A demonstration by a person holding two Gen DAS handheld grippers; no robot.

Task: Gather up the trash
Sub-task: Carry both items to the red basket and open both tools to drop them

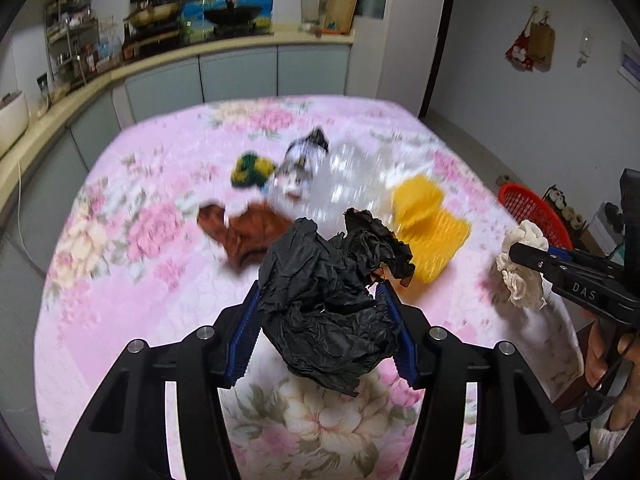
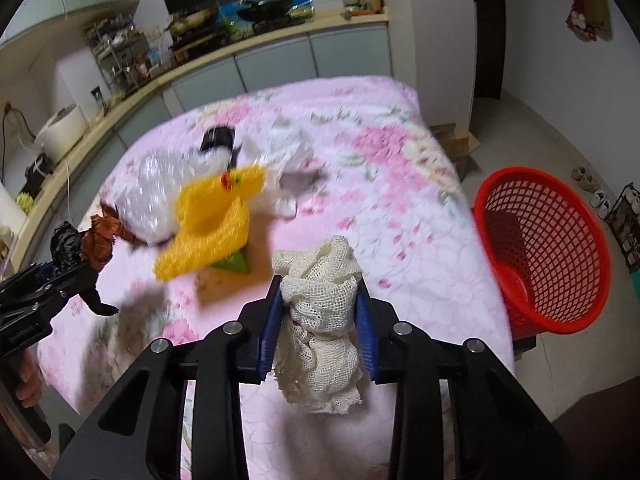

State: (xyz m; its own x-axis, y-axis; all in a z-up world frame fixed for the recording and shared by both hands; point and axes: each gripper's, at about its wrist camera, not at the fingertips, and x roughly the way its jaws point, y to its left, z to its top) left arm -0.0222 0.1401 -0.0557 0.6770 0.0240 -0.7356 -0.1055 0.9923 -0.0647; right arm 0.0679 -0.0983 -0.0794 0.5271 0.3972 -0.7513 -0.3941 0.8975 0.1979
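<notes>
A: How does the crumpled black paper wad [image 1: 332, 312] sit?

B: Lumpy, long axis running away from the camera, clamped in the left tongs [image 1: 320, 300] above the pink floral table [image 1: 132, 280].

A: And the right tongs [image 2: 320, 304]?

B: Clamped on a cream mesh net bundle [image 2: 320, 320] hanging lengthwise downward, beside the red plastic lattice basket [image 2: 560, 280].

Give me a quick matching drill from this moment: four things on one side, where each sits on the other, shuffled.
Things:
1. black crumpled bag
2. cream net cloth
3. red basket
4. yellow net

Places:
A. on the floor beside the table
B. lying on the pink flowered cloth
C. clamped in the left tongs
D. clamped in the right tongs

Pairs: 1-C, 2-D, 3-A, 4-B
</notes>
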